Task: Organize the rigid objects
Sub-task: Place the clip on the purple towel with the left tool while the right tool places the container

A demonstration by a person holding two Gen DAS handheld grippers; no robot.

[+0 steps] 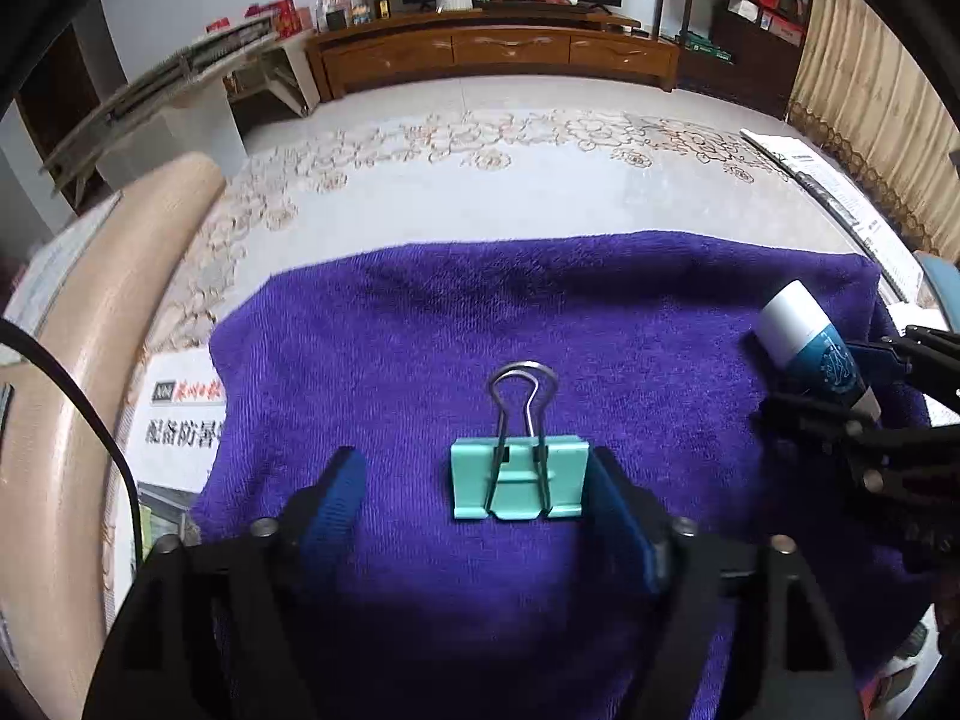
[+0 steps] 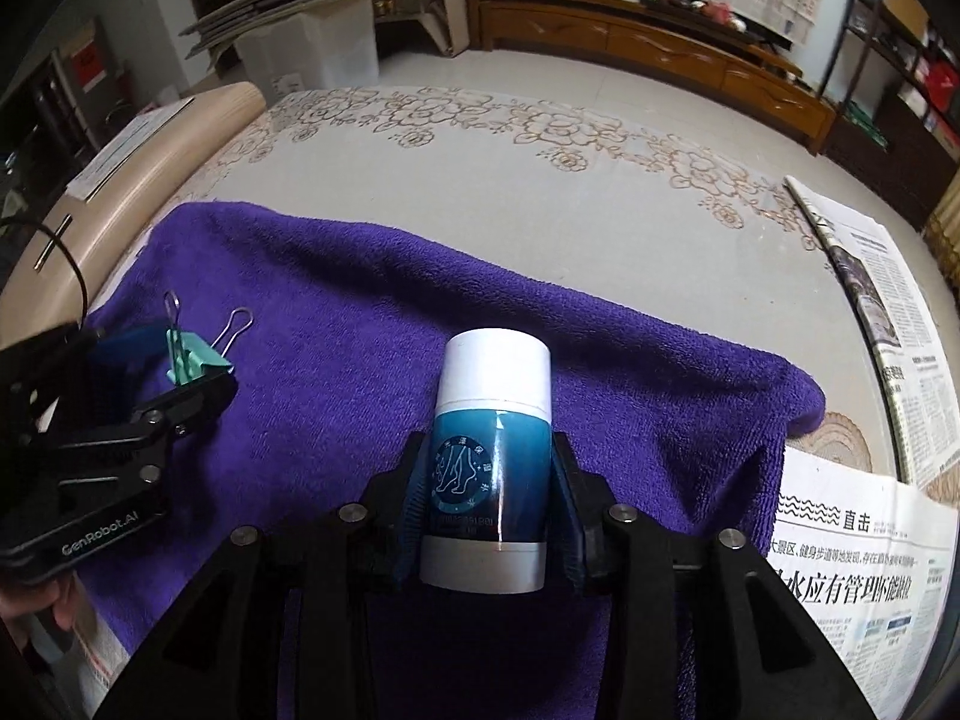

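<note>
A teal binder clip [image 1: 519,477] with wire handles lies on a purple towel [image 1: 420,312]. My left gripper [image 1: 480,480] is open around it; the right finger touches the clip's side, and the left finger stands apart. The clip also shows in the right wrist view [image 2: 195,357] between the left gripper's fingers. My right gripper [image 2: 489,480] is shut on a blue stick container with a white cap [image 2: 489,456], held over the towel [image 2: 360,300]. The container also shows in the left wrist view [image 1: 807,339] at the towel's right edge.
The towel lies on a floral tablecloth [image 2: 540,180]. Newspapers lie at the right [image 2: 864,300] and the front right [image 2: 852,570], and under the towel's left side [image 1: 174,420]. A beige curved chair back [image 1: 120,300] stands at the left. A wooden cabinet [image 1: 498,54] is far behind.
</note>
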